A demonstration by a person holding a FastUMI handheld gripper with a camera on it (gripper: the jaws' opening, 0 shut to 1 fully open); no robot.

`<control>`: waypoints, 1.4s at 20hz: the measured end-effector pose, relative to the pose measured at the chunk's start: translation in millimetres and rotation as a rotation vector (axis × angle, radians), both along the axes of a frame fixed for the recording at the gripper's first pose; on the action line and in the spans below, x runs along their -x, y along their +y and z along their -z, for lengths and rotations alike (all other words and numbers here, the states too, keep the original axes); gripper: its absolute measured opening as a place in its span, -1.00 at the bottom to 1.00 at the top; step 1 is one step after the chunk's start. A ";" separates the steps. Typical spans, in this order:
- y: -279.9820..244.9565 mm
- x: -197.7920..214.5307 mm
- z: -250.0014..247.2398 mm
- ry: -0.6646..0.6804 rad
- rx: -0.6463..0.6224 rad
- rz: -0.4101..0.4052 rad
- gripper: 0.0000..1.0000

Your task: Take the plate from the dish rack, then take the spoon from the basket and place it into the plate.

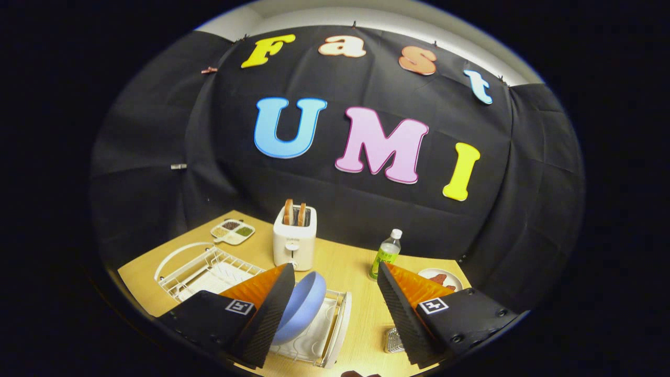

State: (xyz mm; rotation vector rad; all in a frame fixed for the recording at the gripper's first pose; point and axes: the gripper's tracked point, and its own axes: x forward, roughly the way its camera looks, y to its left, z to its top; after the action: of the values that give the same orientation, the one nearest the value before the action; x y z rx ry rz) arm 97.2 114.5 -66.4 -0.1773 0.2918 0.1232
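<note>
The gripper [330,309] was held wide apart, empty. The blue plate [301,309] stood on edge in the white dish rack [335,327], beside the left finger. It was judged light, rigid and slippery, best pinched at its upper rim.

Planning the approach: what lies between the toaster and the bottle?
Only bare wooden table lies between the toaster and the bottle, in the gripper view.
</note>
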 end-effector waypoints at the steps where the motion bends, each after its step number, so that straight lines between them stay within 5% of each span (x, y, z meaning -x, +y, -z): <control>1: 4.0 -7.1 15.5 0.055 0.013 0.006 0.96; 7: 1.6 -32.9 97.2 0.341 0.037 0.098 0.84; 15: 9.7 -37.8 135.3 0.522 -0.098 0.180 -0.13; 19: 7.4 -35.4 130.4 0.535 -0.150 0.274 -0.32; 28: 3.5 -48.1 85.9 0.353 -0.027 0.282 -0.37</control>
State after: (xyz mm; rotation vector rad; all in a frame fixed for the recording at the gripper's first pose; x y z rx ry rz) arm 145.3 118.0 -152.3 -0.0847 0.6624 -0.1235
